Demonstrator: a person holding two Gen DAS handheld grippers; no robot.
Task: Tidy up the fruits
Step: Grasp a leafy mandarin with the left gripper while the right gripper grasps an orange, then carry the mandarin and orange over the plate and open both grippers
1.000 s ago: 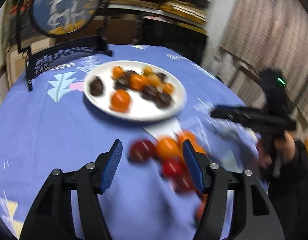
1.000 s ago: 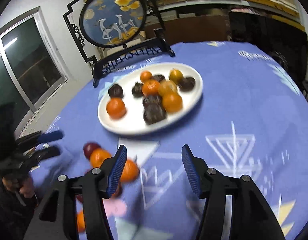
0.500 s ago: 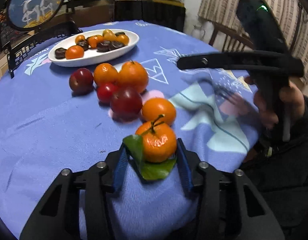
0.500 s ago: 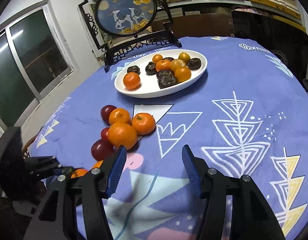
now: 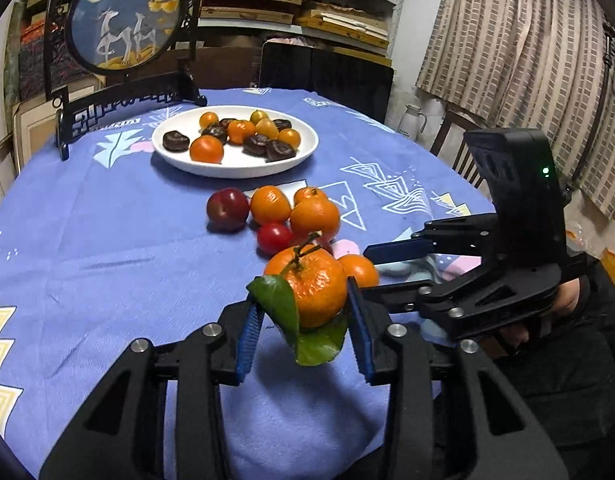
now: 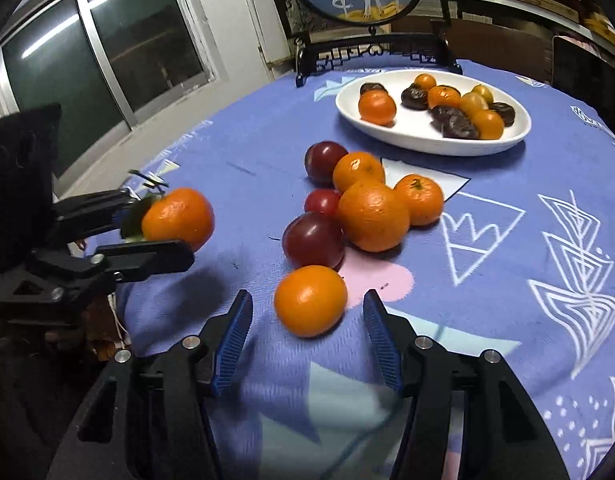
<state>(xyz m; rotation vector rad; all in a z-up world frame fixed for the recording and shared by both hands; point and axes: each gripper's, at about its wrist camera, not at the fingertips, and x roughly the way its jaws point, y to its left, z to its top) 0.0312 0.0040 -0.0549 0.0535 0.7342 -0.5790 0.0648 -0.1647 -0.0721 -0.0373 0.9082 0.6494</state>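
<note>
My left gripper (image 5: 305, 320) is shut on a leafy mandarin (image 5: 313, 286) and holds it above the blue tablecloth; the mandarin also shows in the right wrist view (image 6: 177, 218). My right gripper (image 6: 307, 334) is open, its fingers either side of a loose orange (image 6: 310, 301) on the cloth, not touching it. A cluster of oranges (image 6: 373, 214) and dark red plums (image 6: 313, 240) lies just beyond. A white oval plate (image 6: 435, 142) with small oranges and dark fruits sits at the back.
A round painted screen on a black stand (image 5: 125, 16) stands behind the plate. The table edge is near both grippers. A window (image 6: 107, 40) is at left, chairs and a curtain (image 5: 519, 44) at right.
My left gripper closed on the leafy mandarin and lifted it off the cloth. My right gripper swung down and left to straddle the loose orange.
</note>
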